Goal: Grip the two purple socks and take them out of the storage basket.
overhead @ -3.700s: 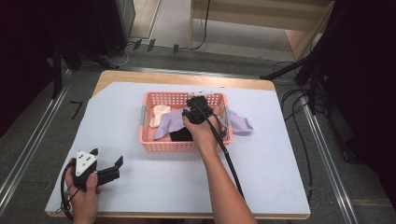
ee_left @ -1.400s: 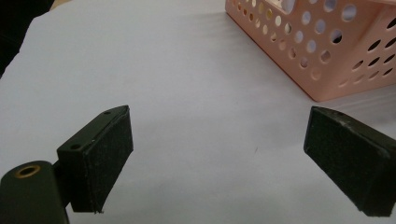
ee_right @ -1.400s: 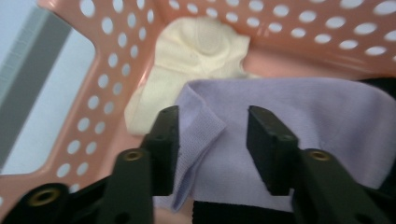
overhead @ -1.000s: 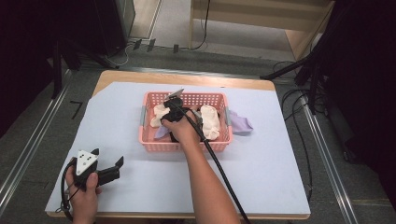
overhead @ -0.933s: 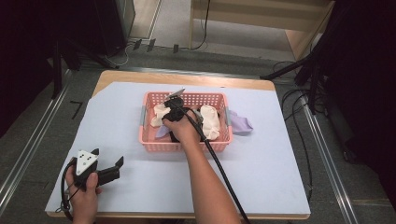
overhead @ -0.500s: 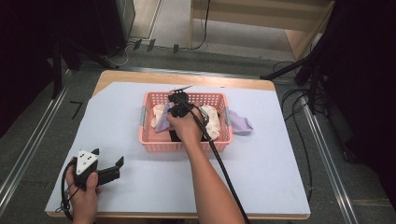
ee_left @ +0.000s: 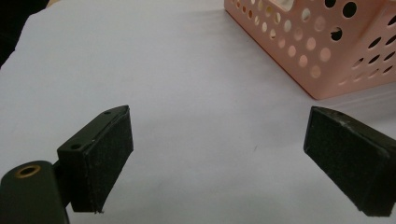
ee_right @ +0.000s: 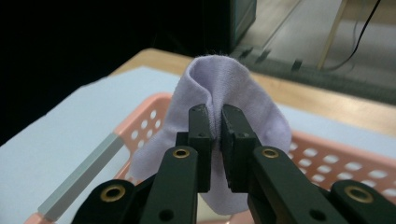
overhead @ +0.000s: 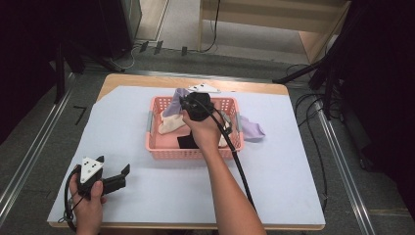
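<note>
My right gripper (overhead: 183,102) (ee_right: 217,126) is held above the back left part of the pink basket (overhead: 171,152) (ee_right: 140,121). It is shut on a lilac sock (overhead: 172,104) (ee_right: 224,79). Its jaws have just been closing, and the sock's fold is pinched between the pads and hangs down over the basket. My left gripper (overhead: 120,177) (ee_left: 217,158) rests open on the sheet at the front left with nothing between its jaws, a short way from the basket's (ee_left: 327,51) corner.
In the basket lie a cream sock (overhead: 171,122) and a black sock (overhead: 187,142). A second lilac sock (overhead: 252,128) hangs over its right side. A pale sheet (overhead: 147,196) covers the table. The right gripper's cable (overhead: 240,166) trails toward the front edge.
The right gripper has risen out of the basket and shifted toward its back, with the lilac sock lifted in it. The left gripper has stayed put.
</note>
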The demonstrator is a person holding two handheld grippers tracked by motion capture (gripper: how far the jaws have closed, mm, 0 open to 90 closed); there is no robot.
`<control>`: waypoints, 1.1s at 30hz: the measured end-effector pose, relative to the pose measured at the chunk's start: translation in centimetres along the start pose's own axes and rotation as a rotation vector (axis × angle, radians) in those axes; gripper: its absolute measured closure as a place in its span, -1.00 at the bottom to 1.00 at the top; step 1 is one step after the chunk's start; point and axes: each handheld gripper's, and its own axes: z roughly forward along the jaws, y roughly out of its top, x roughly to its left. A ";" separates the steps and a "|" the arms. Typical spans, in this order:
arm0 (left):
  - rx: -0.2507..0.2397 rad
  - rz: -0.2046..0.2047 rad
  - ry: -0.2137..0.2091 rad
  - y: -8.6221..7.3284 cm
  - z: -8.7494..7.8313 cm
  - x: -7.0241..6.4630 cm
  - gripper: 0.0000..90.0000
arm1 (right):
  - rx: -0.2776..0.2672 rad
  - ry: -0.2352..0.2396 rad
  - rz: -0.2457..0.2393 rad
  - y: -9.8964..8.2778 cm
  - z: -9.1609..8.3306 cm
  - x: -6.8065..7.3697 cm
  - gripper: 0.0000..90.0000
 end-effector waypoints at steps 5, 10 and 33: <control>0.000 0.002 0.002 0.0 0.0 0.0 -0.80 | -0.114 -0.028 -0.022 -0.2 -1.5 -0.9 0.86; -0.007 0.002 0.005 0.0 0.0 0.0 -0.80 | -0.190 -0.045 -0.037 -0.4 -2.7 -1.8 0.86; -0.007 0.008 0.005 0.0 0.0 -0.1 -0.80 | -0.389 -0.212 -0.035 -1.5 -9.7 -9.2 0.87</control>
